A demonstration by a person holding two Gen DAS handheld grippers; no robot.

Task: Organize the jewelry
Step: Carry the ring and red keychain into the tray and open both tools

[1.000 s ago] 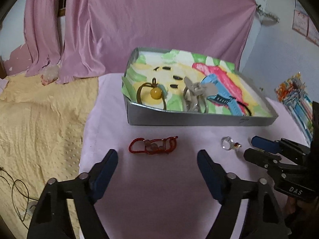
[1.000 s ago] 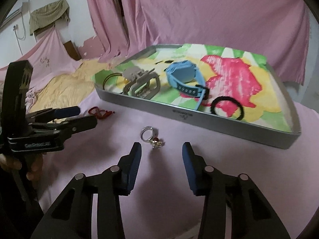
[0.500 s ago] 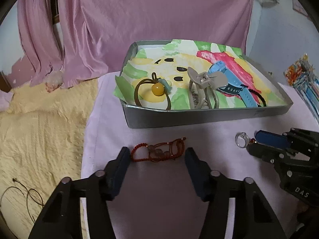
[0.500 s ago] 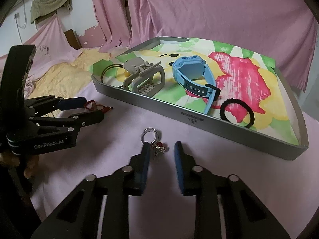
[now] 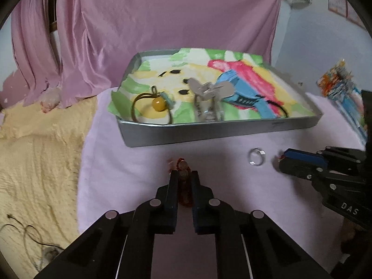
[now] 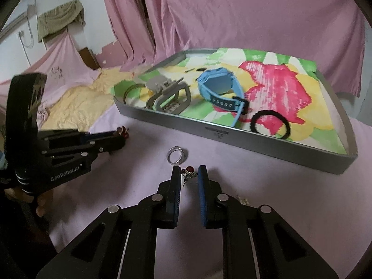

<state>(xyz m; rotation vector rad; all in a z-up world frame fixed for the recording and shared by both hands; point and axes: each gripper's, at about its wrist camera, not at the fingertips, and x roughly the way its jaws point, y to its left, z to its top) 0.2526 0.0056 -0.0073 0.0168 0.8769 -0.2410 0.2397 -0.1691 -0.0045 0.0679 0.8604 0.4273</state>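
1. Both grippers have narrowed since the earlier frames: the left gripper (image 5: 183,176), wide open a second ago, now has its fingers pinched on the red cord bracelet (image 5: 182,166) at lower centre of its view, and the cord's loops have bunched into the gap.
2. Meanwhile the right gripper (image 6: 189,174) has drawn in around the small red-beaded earring (image 6: 189,172); whether the pads actually touch it cannot be told, since a slim gap shows on each side.
3. A clear ring (image 6: 175,155) lies loose on the pink cloth just above the right fingertips, untouched.
4. Each tool seems to take its own piece so that both can go into the grey tray (image 6: 232,137) together; the tray sits just beyond, already holding a blue watch (image 6: 220,90), a black hair band (image 6: 270,124), a grey claw clip (image 6: 168,95) and a yellow-bead hair tie (image 5: 158,103).
5. Most of the bracelet is hidden between the left fingers, and the earring's shape is too small to read.
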